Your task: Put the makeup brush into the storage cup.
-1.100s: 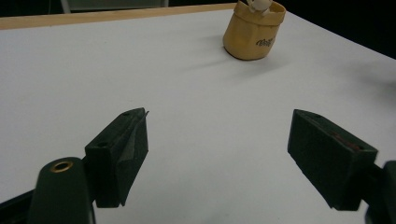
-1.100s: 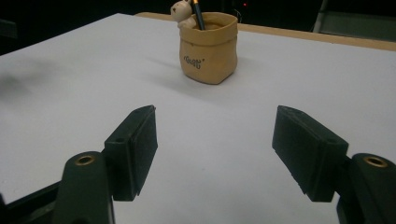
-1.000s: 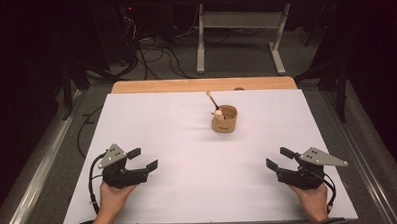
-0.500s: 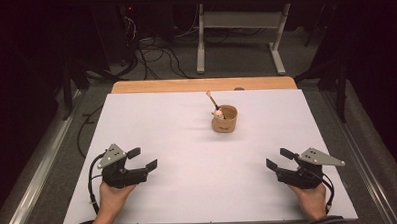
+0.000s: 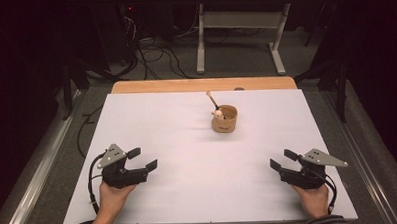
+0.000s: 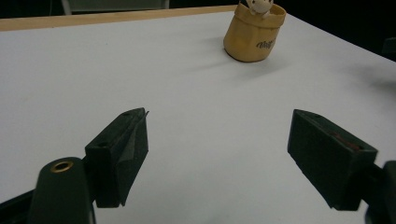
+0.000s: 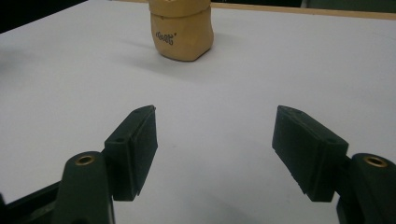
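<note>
Tan cup (image 5: 225, 119), one; black tongs (image 5: 140, 159) (image 5: 281, 159), two.

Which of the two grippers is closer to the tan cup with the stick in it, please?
The right gripper looks slightly closer to the tan cup, which stands right of the table's middle; the left gripper has more bare white tabletop to cross. Both are open and empty.

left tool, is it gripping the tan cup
No, the left tool stands open over bare white table, and the tan cup sits well ahead of it, untouched.
</note>
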The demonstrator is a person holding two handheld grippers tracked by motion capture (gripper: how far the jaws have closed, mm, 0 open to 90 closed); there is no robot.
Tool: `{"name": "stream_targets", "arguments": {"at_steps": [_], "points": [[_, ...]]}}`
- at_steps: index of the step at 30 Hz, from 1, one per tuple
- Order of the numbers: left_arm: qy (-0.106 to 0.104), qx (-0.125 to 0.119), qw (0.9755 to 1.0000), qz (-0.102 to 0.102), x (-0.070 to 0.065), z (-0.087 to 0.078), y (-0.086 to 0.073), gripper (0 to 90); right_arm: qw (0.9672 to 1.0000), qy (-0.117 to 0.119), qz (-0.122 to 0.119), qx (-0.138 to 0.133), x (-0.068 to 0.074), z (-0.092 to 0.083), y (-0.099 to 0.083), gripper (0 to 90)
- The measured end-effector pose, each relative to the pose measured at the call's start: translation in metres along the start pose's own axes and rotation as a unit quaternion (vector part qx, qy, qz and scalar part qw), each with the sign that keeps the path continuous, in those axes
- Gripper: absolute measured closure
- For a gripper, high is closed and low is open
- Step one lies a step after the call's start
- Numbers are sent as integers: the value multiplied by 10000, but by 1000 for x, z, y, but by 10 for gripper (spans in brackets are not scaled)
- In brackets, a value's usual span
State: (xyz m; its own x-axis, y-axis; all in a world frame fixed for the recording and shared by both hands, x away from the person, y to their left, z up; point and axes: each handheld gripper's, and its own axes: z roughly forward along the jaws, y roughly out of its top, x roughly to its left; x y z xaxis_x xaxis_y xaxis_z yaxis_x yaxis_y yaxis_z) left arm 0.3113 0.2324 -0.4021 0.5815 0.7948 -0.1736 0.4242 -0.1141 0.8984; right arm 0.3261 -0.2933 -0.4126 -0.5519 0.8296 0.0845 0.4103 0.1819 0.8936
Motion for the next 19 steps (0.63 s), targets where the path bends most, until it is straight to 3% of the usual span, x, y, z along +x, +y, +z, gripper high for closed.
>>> {"name": "stream_targets", "arguments": {"at_steps": [19], "points": [[-22,14,10000,-5,1,0,0,210,10000,-4,-74,15,2,0,-2,325]]}}
